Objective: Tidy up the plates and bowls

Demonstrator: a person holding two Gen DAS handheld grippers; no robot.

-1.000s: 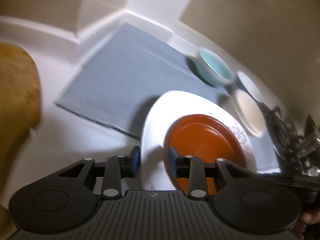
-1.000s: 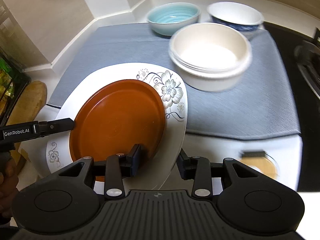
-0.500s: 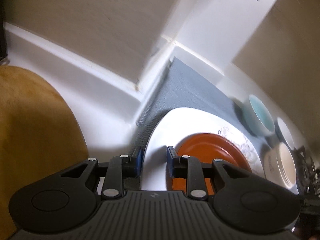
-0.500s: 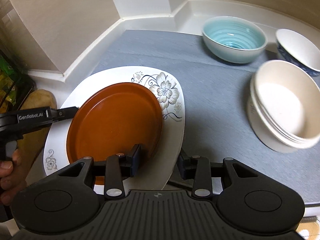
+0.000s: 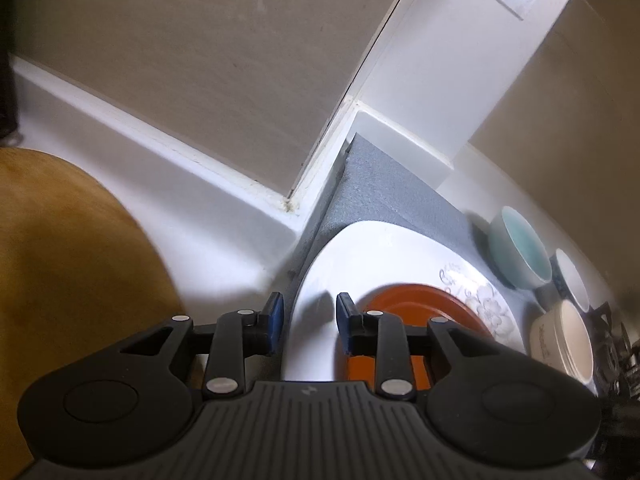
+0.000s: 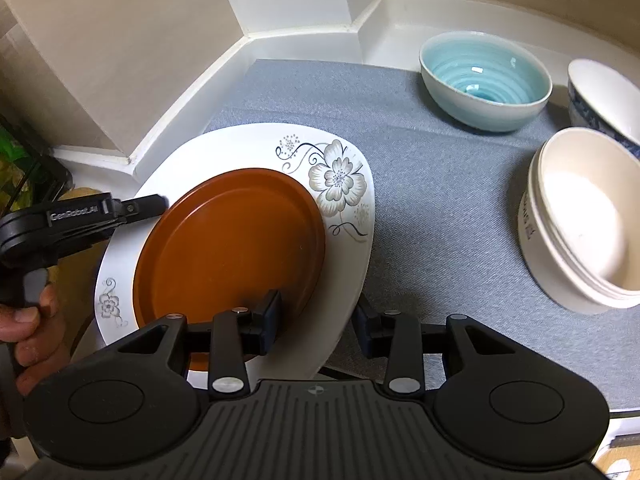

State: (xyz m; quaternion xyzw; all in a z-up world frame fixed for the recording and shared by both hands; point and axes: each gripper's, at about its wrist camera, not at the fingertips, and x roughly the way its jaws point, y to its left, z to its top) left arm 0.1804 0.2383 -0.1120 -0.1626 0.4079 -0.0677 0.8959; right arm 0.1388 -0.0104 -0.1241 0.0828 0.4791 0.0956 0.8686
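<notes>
A white flowered plate [image 6: 344, 168] carries a brown plate [image 6: 232, 240]; both are held over the left part of the grey mat [image 6: 432, 184]. My right gripper [image 6: 318, 322] is shut on the white plate's near rim. My left gripper [image 5: 310, 324] is shut on the white plate's [image 5: 360, 256] left rim, and it also shows in the right wrist view [image 6: 156, 204]. The brown plate [image 5: 412, 304] shows in the left wrist view too. A teal bowl [image 6: 484, 80], a blue-patterned white bowl [image 6: 604, 96] and stacked cream bowls [image 6: 584, 220] stand on the mat at right.
White backsplash ledges and wall corners [image 6: 304, 36] border the mat at the back and left. A yellow-brown wooden board [image 5: 60, 272] lies at left. A stove [image 5: 616, 340] lies beyond the bowls.
Both grippers have carried the two plates farther onto the mat, toward the back left corner. The bowls have not moved.
</notes>
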